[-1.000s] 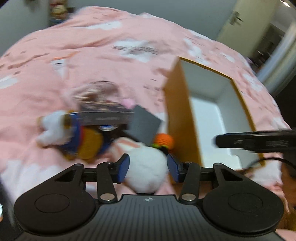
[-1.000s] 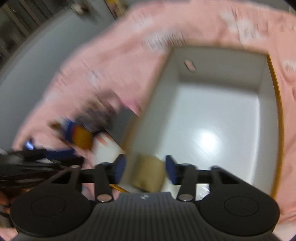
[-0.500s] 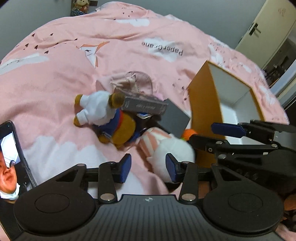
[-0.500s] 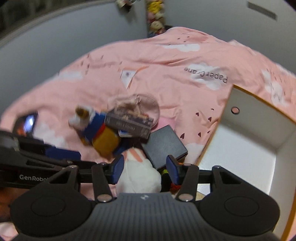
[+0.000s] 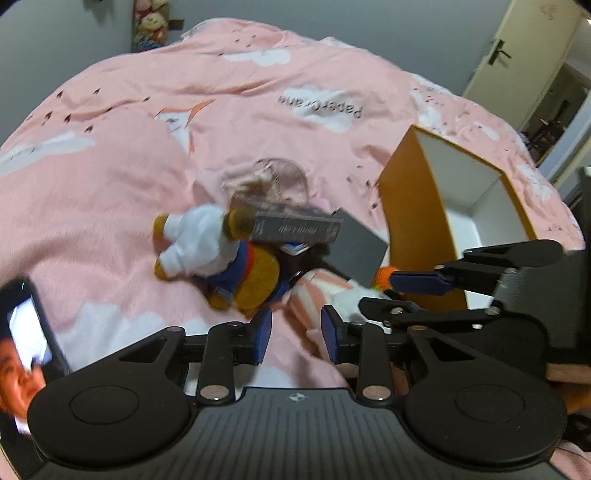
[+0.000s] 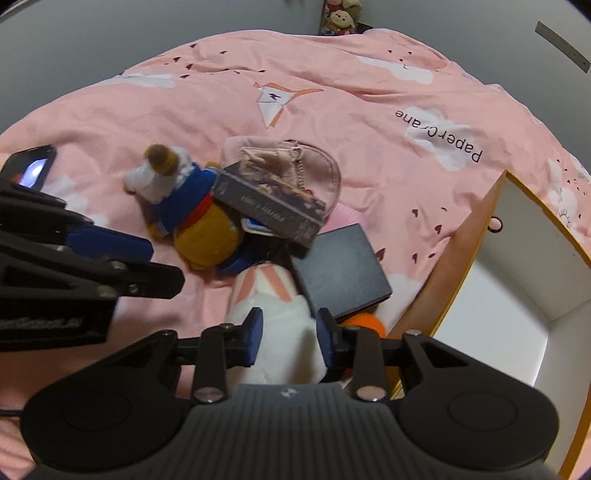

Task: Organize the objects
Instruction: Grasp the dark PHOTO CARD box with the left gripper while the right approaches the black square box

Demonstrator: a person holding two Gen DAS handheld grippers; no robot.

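A pile lies on the pink bedspread: a yellow and blue plush doll [image 6: 192, 218] [image 5: 236, 273], a grey book [image 6: 266, 205] [image 5: 295, 229] on a pink pouch [image 6: 295, 166], a black flat box [image 6: 340, 273] [image 5: 354, 251], a white plush rabbit [image 6: 280, 332] [image 5: 325, 299] and an orange ball [image 6: 364, 323]. An orange box with a white inside [image 6: 517, 314] [image 5: 417, 229] stands to the right. My right gripper [image 6: 290, 336] is open, its fingers either side of the rabbit's body. My left gripper [image 5: 295, 334] is open and empty, just short of the rabbit.
A phone [image 5: 26, 332] [image 6: 31, 168] with a lit screen lies at the left. Plush toys [image 6: 340, 14] sit by the grey wall beyond the bed. A door [image 5: 517, 48] is at the far right. Each gripper shows in the other's view.
Both grippers pulled back from the box and now face the pile. The right gripper has come down around the white rabbit. The left gripper has drawn back slightly.
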